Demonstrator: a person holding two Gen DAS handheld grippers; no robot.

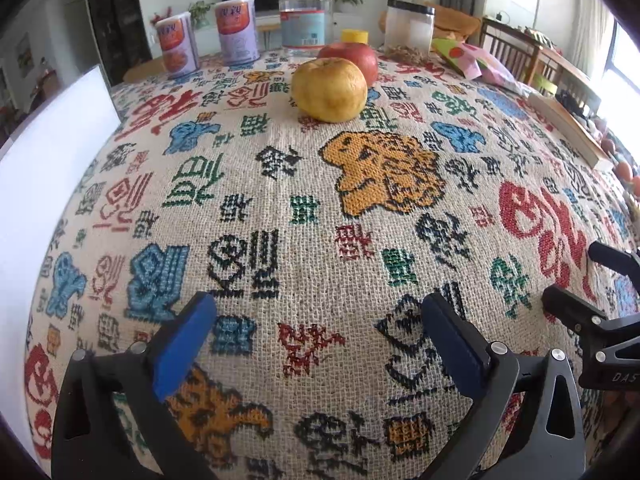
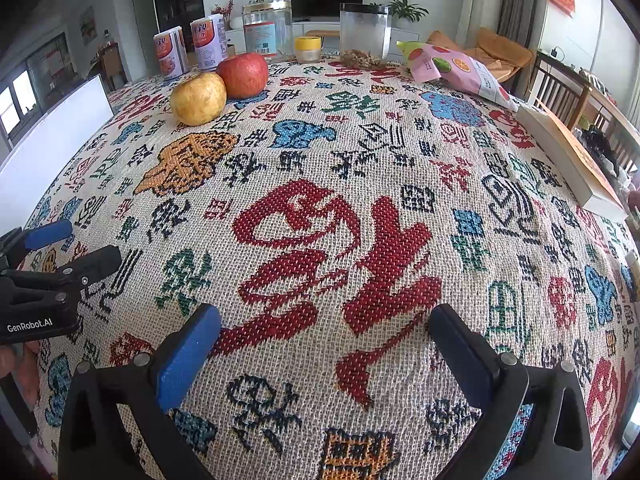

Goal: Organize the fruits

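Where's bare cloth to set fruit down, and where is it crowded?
Free: the wide tablecloth between both open grippers, left and right, and the yellow fruit. Crowded: the far edge, with red apple, cans, jars, snack bag.

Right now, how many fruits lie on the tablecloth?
2: a yellow fruit nearer the cameras, and a red apple just behind it, before the jars. Others may be hidden at the right edge.

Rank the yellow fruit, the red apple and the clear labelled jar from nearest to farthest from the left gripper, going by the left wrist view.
From the left gripper:
1. Yellow fruit, ahead on the cloth.
2. Red apple, just behind it.
3. Clear labelled jar, at the table's far edge.
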